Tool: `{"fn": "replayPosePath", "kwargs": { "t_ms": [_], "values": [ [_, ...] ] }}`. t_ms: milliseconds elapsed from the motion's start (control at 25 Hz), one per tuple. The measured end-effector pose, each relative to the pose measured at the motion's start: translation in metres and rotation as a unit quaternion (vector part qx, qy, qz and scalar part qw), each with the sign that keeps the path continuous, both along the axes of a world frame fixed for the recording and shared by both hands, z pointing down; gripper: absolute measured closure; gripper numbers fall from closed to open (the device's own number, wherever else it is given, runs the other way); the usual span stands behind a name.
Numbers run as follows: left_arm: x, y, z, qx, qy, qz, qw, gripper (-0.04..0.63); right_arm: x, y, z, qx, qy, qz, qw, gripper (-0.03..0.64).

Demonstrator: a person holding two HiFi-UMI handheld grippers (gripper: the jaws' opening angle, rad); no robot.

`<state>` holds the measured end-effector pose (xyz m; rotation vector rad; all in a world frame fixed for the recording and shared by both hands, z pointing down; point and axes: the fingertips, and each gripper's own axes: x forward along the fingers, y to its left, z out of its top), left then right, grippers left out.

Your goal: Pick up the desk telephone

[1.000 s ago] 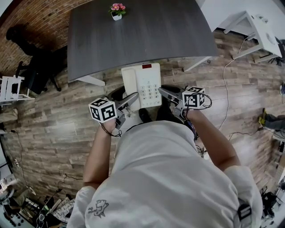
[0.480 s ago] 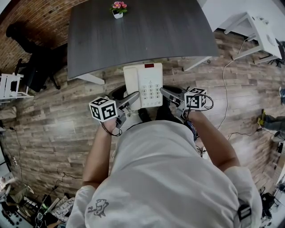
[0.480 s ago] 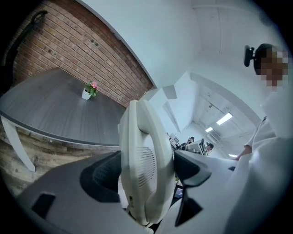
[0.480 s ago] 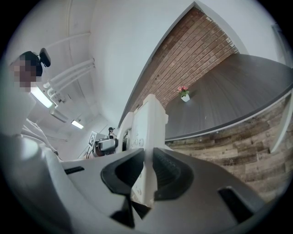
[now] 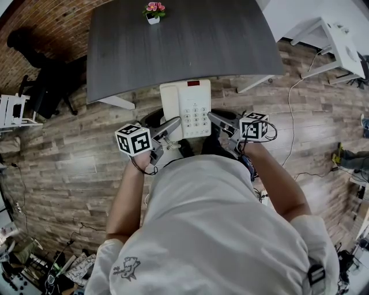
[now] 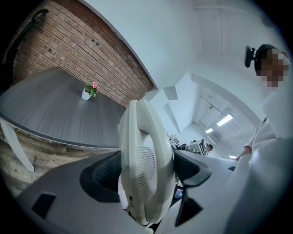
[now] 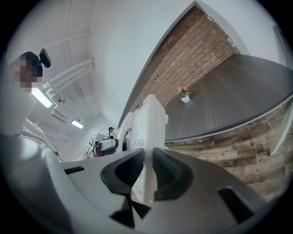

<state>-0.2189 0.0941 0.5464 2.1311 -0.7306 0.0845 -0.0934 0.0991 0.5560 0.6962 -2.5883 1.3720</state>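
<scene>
Two grippers, one telephone, and it's up! The left gripper [image 5: 173, 124] has its jaws clamped on the thick left side of the desk telephone [image 5: 185, 109], the side where the handset sits, and its own view shows the pads pressing on the cream plastic from both sides. Across from it, the right gripper [image 5: 214, 118] is pinched down narrow on the thin right edge of the casing, pads tight against it.

So the phone hangs between the two grippers, keypad facing up, in front of the person's body. It's carried over the wooden floor [image 5: 75, 155], with nothing under it that I can make out. Its far end reaches just to the near edge of the dark tabletop [image 5: 184, 46], which stretches away beyond the gripper tips, with a little flower pot [image 5: 151, 14] far off at the back.

My call: the pick-up itself looks done. What's left is only keeping both grips steady and level so the handset doesn't slide off its cradle.
</scene>
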Motion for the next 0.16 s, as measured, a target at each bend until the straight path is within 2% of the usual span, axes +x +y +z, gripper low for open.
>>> {"fn": "replayPosePath", "kwargs": {
  "t_ms": [160],
  "values": [
    [0.023,-0.044,0.007,-0.007,-0.001,0.001,1.0,0.221,0.023,-0.041,0.01,-0.01,-0.002,0.0,1.0,0.549]
  ]
}}
